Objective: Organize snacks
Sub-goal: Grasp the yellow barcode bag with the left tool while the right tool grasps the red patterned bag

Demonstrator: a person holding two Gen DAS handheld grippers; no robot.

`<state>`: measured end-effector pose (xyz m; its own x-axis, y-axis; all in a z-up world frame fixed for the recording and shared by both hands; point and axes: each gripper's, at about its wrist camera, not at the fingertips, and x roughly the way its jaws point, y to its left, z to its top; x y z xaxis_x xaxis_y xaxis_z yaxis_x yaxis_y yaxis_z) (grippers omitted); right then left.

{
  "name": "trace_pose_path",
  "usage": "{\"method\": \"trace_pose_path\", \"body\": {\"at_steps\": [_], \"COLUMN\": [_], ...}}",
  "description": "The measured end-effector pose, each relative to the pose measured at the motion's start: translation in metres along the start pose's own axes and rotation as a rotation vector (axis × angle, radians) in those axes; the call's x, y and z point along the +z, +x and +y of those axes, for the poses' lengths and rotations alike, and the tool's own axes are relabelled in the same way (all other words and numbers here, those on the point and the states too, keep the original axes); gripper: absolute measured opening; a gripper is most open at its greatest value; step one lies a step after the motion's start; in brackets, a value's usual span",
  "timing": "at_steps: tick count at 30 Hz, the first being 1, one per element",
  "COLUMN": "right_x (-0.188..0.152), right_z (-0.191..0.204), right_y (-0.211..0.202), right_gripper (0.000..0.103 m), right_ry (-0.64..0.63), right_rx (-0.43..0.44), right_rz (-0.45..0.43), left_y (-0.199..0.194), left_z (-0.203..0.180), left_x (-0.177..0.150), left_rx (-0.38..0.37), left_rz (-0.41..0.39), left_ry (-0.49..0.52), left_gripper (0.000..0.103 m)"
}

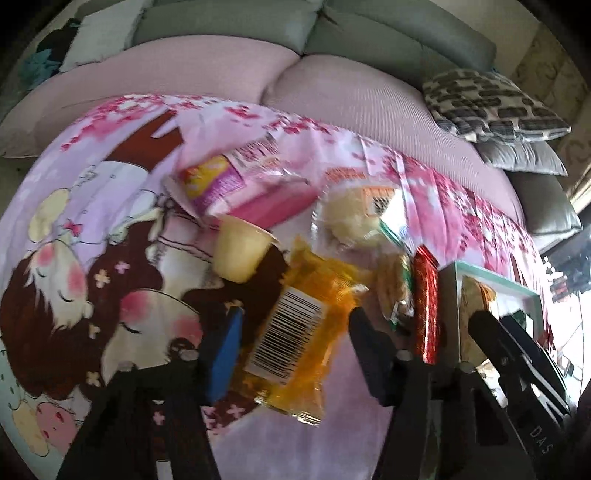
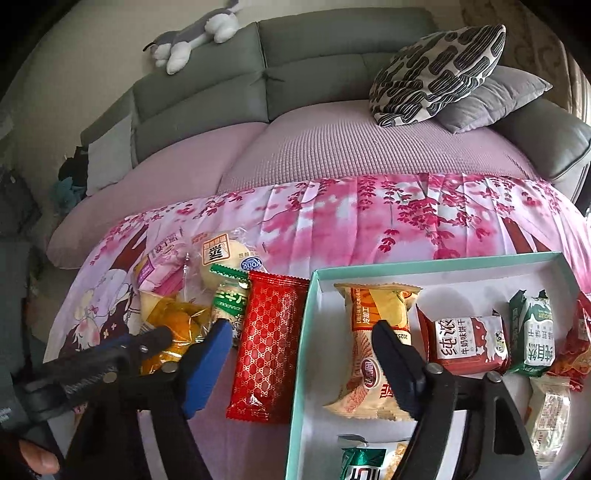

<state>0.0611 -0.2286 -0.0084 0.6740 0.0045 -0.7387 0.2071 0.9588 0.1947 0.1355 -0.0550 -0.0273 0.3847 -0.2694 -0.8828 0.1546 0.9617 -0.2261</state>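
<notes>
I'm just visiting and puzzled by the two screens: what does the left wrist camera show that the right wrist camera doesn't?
Only the left wrist view shows the pale yellow jelly cup clearly, and the barcode on the orange packet lying between the open left gripper fingers.

Only the right wrist view shows the plush toy on the sofa back, and the packets lined up inside the teal box, under the open right gripper.

Both show the red patterned packet, round bun, patterned cushion and cartoon blanket.
</notes>
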Motion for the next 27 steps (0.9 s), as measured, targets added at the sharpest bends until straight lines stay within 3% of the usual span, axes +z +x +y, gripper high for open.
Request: {"method": "trace_pose_path", "body": {"at_steps": [6, 15, 27], "right_x": [-0.002, -0.01, -0.021], "right_z": [0.008, 0.029, 0.062], "right_y": [0.003, 0.019, 0.028], "right_gripper": [0.054, 0.051, 0.052], "right_ry": [-0.025, -0.097, -0.304], "right_rx": [0.024, 0.053, -0.164], "right_rz": [0.013, 0.071, 0.084], "left_y": [0.005, 0.0, -0.003], "left_z": [0.001, 0.026, 0.036], "left_x": [-0.003, -0.006, -0.007], "left_rx": [0.011, 0.069, 0.109], "left_rz": [0.042, 0.061, 0.066], "left_ry": [-0.021, -0.087, -0.101], "left_gripper": [0.053, 0.053, 0.053]}}
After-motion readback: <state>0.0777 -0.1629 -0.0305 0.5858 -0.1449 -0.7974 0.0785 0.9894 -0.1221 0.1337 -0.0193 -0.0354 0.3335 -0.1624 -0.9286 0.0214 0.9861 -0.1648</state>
